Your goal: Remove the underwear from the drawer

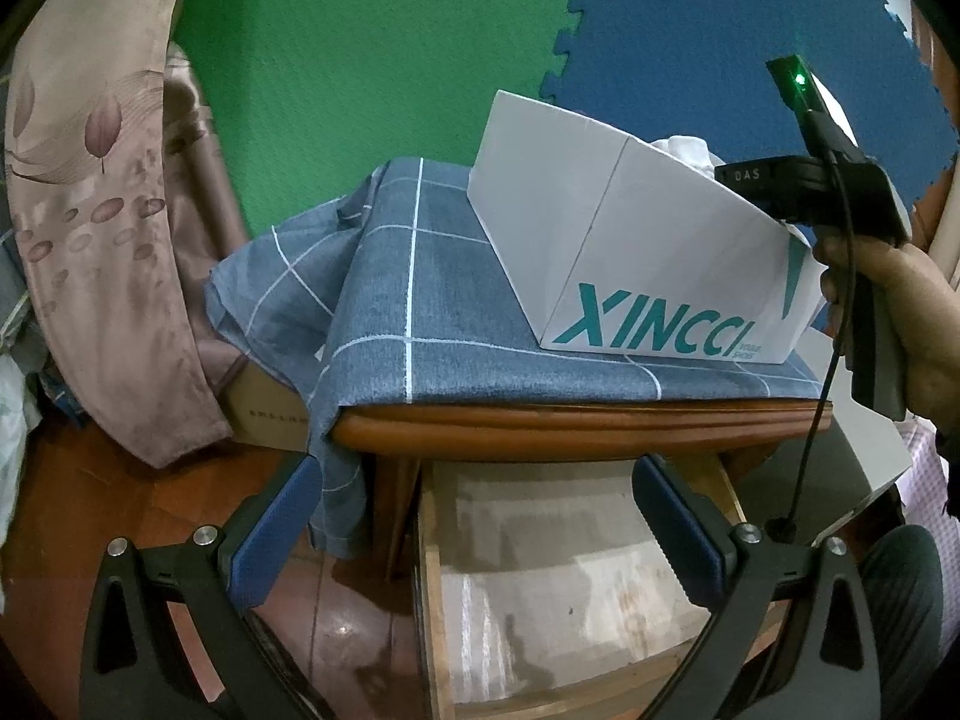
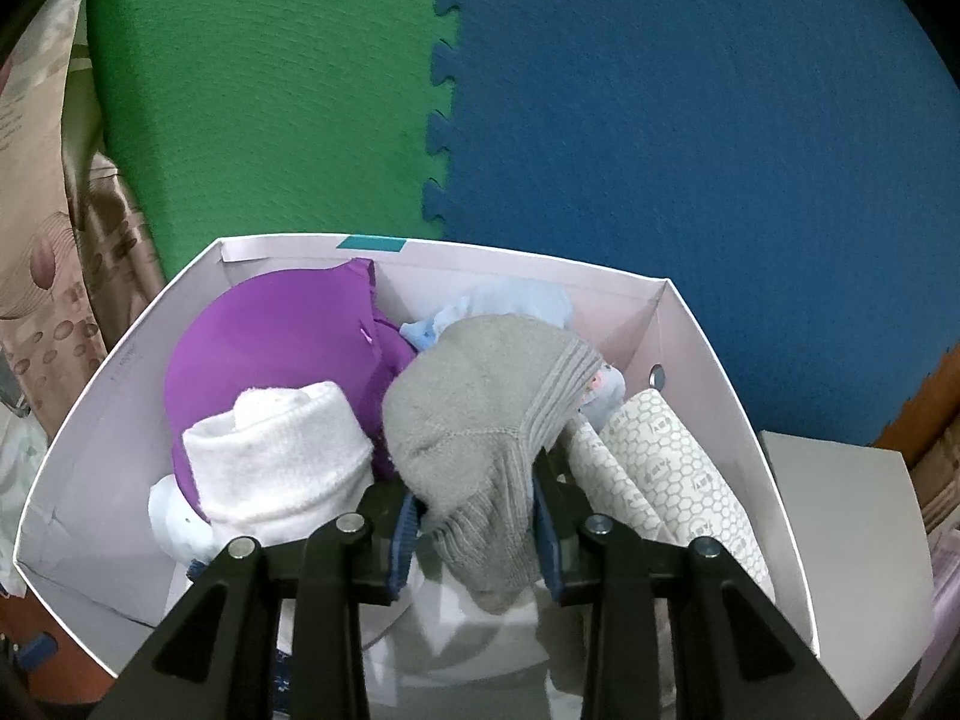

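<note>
My right tongs [image 2: 477, 531] clamp the grey sock [image 2: 480, 420] inside the white box [image 2: 708, 360]; my left tongs [image 1: 480, 510] stand apart above the open drawer [image 1: 540, 570].

One white box [image 2: 108, 420] holds one purple garment [image 2: 282, 348], one white sock [image 2: 282, 462], one grey sock [image 2: 480, 414], one pale blue item [image 2: 510, 303] and one patterned roll [image 2: 666, 468]. Two foam mats, one green [image 2: 270, 90] and one blue [image 2: 690, 150], stand behind, and one checked cloth [image 1: 432, 300] covers the counter.
</note>
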Demonstrator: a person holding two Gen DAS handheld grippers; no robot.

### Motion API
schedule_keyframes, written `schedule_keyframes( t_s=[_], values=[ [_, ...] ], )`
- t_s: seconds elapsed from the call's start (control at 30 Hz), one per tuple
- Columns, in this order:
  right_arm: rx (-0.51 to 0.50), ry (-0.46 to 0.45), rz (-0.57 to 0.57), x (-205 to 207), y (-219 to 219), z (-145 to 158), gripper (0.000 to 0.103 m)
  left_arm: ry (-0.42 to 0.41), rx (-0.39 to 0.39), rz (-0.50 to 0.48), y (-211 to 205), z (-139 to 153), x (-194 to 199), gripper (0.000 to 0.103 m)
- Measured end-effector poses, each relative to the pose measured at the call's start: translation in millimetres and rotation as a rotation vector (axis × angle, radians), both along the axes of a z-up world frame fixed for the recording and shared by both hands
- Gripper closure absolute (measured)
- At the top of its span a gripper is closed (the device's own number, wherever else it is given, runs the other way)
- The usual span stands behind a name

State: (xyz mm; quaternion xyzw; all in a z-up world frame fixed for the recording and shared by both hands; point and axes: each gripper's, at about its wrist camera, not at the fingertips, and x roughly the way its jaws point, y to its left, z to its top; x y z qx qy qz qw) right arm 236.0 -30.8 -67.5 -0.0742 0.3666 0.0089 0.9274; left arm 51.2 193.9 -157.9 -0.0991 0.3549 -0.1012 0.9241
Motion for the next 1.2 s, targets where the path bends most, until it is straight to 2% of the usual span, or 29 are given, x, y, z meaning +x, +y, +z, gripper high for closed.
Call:
schedule_keyframes(
  t_s=[0.1,0.17,0.23,0.27,0.4,0.5,0.57,0.7,0.8,0.9,1.0,1.07,1.2],
  values=[
    [0.045,-0.02,0.003,-4,-6,2,0.061,-0.002,0.003,0.0,0,0,0,0.001],
    [0.079,-0.051,0.007,-10,-11,6,0.048,-0.001,0.005,0.003,1,-1,1,0.001],
    [0.072,-0.095,-0.007,-20,-15,12,0.037,0.001,0.01,0.01,2,-2,1,0.001],
    [0.066,-0.106,-0.01,-24,-17,16,0.035,0.0,0.015,0.013,2,-2,0,0.001],
    [0.056,-0.109,-0.018,-36,-27,28,0.035,-0.017,0.076,0.04,0,-2,-4,0.001],
    [0.089,-0.119,-0.033,-48,-43,39,0.034,-0.019,0.151,0.053,-7,2,-7,0.001],
    [0.095,-0.124,-0.046,-58,-52,44,0.034,-0.028,0.169,0.048,-11,9,-9,0.001],
    [0.088,-0.13,-0.055,-73,-60,53,0.034,-0.145,0.164,0.097,-20,45,-19,0.0],
    [0.097,-0.146,-0.057,-86,-65,63,0.034,-0.161,0.171,0.105,-34,76,-12,0.0],
    [0.095,-0.151,-0.062,-100,-69,75,0.032,-0.179,0.254,0.097,-57,107,-1,0.0],
    [0.111,-0.154,-0.065,-112,-72,86,0.029,-0.195,0.268,0.069,-81,134,8,0.0],
    [0.109,-0.163,-0.073,-118,-74,93,0.028,-0.184,0.251,0.054,-95,146,15,0.0],
    [0.097,-0.163,-0.099,-131,-82,106,0.026,-0.175,0.317,0.066,-120,160,22,0.0]
  ],
)
